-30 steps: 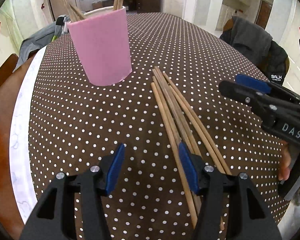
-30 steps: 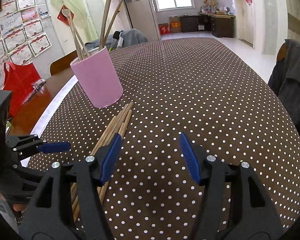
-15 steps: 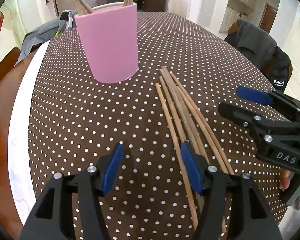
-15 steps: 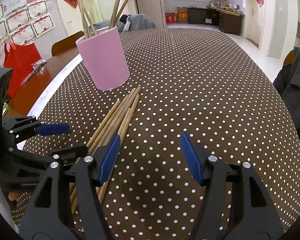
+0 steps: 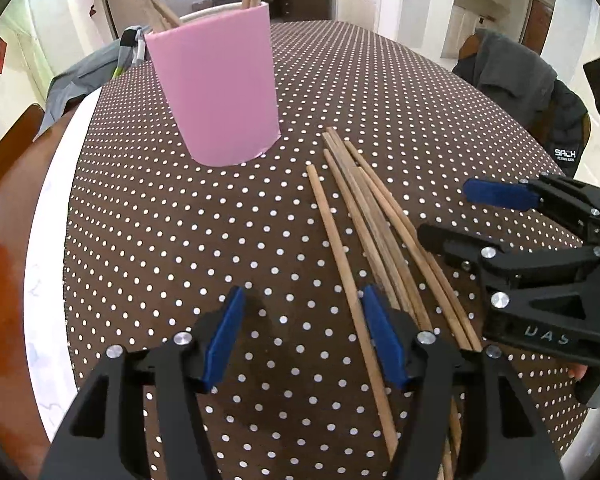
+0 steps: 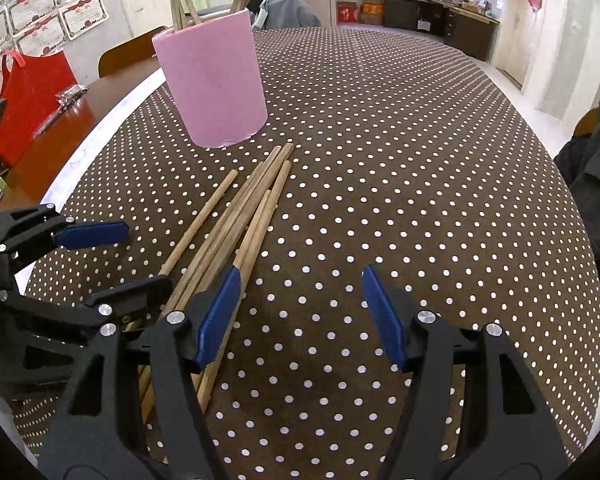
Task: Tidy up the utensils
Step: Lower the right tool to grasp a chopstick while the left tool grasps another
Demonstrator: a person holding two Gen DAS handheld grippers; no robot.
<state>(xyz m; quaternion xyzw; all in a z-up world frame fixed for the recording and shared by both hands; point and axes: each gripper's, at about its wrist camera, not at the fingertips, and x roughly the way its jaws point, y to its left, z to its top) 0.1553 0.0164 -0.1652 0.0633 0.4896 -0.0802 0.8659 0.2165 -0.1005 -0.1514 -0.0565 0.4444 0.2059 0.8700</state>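
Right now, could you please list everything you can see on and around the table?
Pink cup: one, pink, upright on the table, several sticks standing in it.
Loose chopsticks: about six, light wood, lying bundled beside the cup.
Tablecloth: one, brown with white dots.
Red bag: one, on the bare wood beyond the cloth.
Grey jacket: one, over a chair.
Left tongs: open, over the sticks' near ends.
Right tongs: open, empty.

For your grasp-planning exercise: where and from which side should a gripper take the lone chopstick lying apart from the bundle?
Probably the lone chopstick at its far half, from above, jaws across the shaft: there it lies clear of the bundle, which crowds it nearer the left gripper.
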